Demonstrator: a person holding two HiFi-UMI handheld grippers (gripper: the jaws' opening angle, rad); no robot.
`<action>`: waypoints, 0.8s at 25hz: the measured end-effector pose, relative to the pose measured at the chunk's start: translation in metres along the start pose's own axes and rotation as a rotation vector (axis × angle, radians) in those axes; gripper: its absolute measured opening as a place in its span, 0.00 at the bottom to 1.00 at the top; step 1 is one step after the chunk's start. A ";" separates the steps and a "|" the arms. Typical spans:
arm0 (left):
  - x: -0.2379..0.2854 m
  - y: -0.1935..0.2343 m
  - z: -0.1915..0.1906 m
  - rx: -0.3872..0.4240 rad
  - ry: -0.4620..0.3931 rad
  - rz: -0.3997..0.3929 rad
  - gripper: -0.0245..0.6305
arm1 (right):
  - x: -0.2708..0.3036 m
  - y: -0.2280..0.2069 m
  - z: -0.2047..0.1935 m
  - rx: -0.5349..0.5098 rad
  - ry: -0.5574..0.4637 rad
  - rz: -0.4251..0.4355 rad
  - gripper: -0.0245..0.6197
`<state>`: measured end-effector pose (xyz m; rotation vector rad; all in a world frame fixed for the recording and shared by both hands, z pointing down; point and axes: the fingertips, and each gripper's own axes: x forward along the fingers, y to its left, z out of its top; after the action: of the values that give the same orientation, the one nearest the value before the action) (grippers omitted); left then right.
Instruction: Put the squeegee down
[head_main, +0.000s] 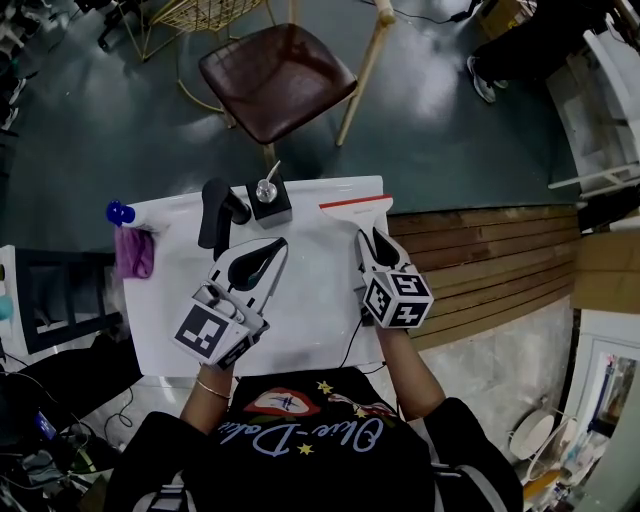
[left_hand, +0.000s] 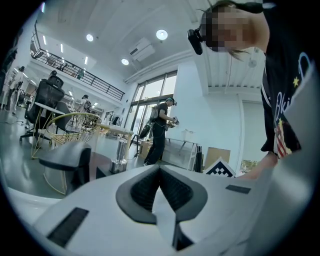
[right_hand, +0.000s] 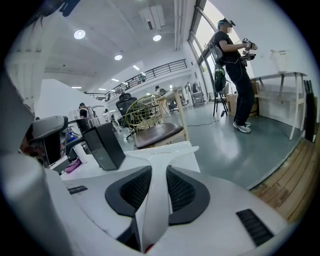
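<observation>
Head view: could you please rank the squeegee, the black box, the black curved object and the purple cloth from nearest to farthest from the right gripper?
1. Squeegee: held in the claw of the right gripper, blade just beyond it.
2. Black box: to the left of the squeegee.
3. Black curved object: just left of the box.
4. Purple cloth: farthest left.

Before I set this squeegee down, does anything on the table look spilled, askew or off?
Nothing looks spilled or broken. The squeegee is held straight in the right gripper, by the far right corner of the white table. Only the purple cloth looks untidy, bunched at the left edge.
</observation>
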<state>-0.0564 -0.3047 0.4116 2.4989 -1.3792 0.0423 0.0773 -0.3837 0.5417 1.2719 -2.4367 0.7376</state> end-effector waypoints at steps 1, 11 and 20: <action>0.000 0.000 0.000 0.000 0.001 0.000 0.03 | 0.000 0.000 0.000 0.000 0.002 -0.001 0.19; -0.002 0.001 0.001 0.000 0.002 0.010 0.03 | 0.002 0.001 -0.001 -0.011 0.013 -0.001 0.19; -0.006 0.001 0.001 -0.003 -0.003 0.017 0.03 | 0.004 0.001 -0.003 -0.028 0.029 -0.011 0.19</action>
<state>-0.0606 -0.3001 0.4094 2.4861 -1.4003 0.0396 0.0743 -0.3844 0.5456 1.2548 -2.4064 0.7121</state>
